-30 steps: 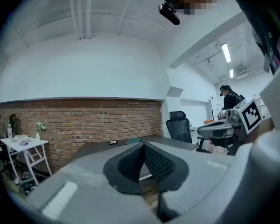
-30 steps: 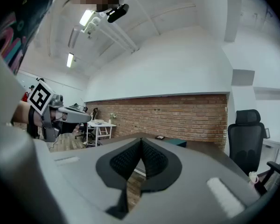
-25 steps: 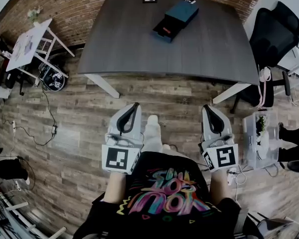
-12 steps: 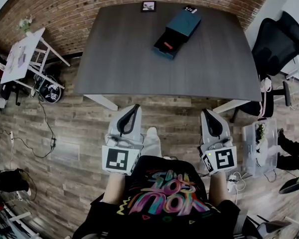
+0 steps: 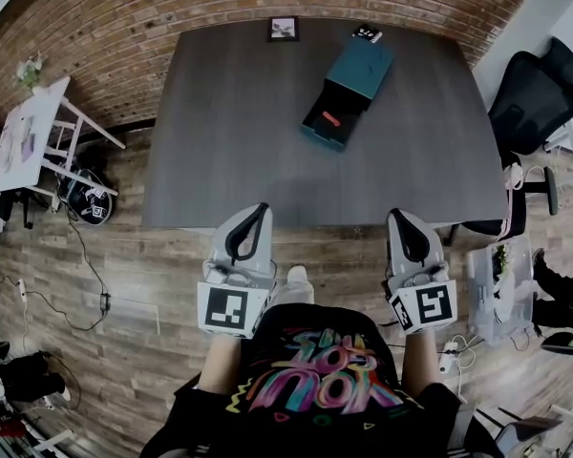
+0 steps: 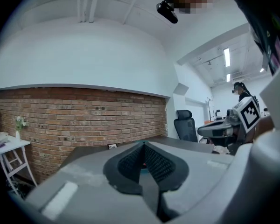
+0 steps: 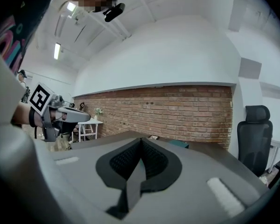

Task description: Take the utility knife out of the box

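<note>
I've closed in since 1 second ago: left gripper and right gripper now reach the near edge of the surface, both jaws pressed together, empty. Head view shows the utility knife in the pulled-out tray of the teal box, far right. Right gripper view gets only the box, with the office chair off to the right.

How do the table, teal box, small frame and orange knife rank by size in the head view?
1. table
2. teal box
3. small frame
4. orange knife, only a sliver showing inside the box

The other three all lie on the table, towards its far side, so nearness hardly skews the order.
</note>
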The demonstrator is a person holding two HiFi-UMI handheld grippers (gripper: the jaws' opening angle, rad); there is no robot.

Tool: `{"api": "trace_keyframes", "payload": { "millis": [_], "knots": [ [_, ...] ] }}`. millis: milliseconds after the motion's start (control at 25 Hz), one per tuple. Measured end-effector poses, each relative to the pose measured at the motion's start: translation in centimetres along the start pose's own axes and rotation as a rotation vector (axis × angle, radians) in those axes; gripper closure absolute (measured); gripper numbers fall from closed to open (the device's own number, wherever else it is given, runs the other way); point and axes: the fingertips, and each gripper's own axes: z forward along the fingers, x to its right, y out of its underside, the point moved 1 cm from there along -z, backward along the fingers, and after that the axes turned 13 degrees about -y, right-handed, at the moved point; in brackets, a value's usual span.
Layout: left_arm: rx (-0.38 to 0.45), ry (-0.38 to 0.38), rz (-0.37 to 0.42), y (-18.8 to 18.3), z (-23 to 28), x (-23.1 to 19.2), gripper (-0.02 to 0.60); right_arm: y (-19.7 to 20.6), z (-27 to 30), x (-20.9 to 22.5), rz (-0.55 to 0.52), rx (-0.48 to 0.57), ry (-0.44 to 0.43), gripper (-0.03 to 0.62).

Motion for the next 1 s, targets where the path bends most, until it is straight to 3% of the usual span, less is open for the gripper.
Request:
{"api": "trace_keyframes", "payload": {
  "millis": [520, 1000],
  "knots": [
    [-0.023, 0.064, -0.026, 1.0, 5.0, -2.2, 0.584, 1.6, 3.0, 1.1, 0.037, -0.063, 0.074, 0.600],
    [-0.057, 0.082, -0.036, 1.4, 12.3, -2.1, 0.584, 2.3, 7.9, 6.5, 0.060, -0.087, 0.067, 0.600]
  ]
}}
